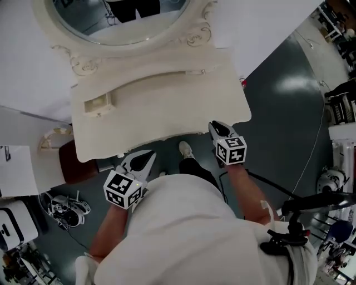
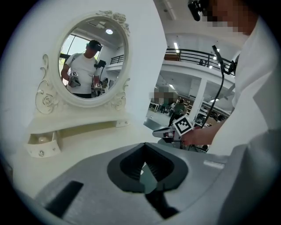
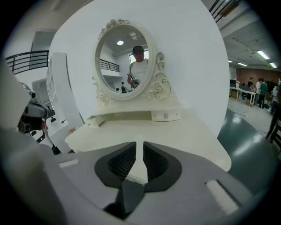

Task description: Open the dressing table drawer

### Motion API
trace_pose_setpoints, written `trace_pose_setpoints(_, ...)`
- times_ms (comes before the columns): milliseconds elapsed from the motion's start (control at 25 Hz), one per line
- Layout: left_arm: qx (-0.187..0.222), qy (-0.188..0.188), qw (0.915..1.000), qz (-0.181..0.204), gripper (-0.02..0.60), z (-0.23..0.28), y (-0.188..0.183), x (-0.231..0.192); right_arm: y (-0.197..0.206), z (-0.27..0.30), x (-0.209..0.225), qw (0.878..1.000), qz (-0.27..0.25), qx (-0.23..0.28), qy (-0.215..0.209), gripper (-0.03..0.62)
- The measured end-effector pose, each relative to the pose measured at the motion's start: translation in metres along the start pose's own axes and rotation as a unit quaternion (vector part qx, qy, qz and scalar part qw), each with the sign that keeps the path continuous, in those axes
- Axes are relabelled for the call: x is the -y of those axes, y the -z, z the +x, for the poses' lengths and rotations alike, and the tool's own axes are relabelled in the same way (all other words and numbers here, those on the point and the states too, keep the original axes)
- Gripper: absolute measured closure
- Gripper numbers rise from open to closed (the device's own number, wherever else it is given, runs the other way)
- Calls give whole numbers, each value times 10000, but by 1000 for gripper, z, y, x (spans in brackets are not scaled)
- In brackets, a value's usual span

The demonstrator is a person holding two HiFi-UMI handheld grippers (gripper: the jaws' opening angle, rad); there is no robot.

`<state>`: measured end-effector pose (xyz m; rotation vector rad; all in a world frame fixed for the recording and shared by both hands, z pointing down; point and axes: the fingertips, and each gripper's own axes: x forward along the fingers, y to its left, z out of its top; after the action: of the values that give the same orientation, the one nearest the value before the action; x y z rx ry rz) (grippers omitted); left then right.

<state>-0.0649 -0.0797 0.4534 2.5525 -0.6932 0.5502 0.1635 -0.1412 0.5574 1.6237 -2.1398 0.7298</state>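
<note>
Ahead of the left hand-held gripper (image 1: 146, 160) and off to its left, the small drawer (image 1: 99, 104) sits at the left end of the low shelf (image 1: 156, 78) under the oval mirror (image 1: 192, 14). It stands drawn out from that shelf at a slant, with its inside open to the head view and its front turned toward the hand-held gripper. Nothing touches it. The left hand-held gripper is well apart from the drawer, just short of the front edge of the cream counter (image 1: 167, 114). Its own view shows the jaw tips met and nothing between them. The right hand-held gripper (image 1: 218, 128) is held at the counter's near right corner. Its jaws stand a narrow slot apart and grip nothing; only bare counter shows through the gap. Straight ahead of this hand-held gripper and slightly to its right, at the other end of the shelf, a matching drawer (image 3: 166, 116) sits flush and closed, its knob visible. The mirror beyond reflects the person holding both tools. Between the two hand-held grippers, below the counter's edge, a white shoe (image 1: 185, 149) rests on the dark floor (image 1: 278, 122).
</note>
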Motion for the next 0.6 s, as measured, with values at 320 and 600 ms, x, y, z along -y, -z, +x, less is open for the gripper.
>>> trace_pose_setpoints(320,30,-543,9984,-152,578,57,-65,-38,-54,95,71,9997,62,-150,-202,522)
trace_pose_setpoints(600,75,-996,9946,-291,578,95,-87,-61,-68,174,117,9983,304,-348,-363,491)
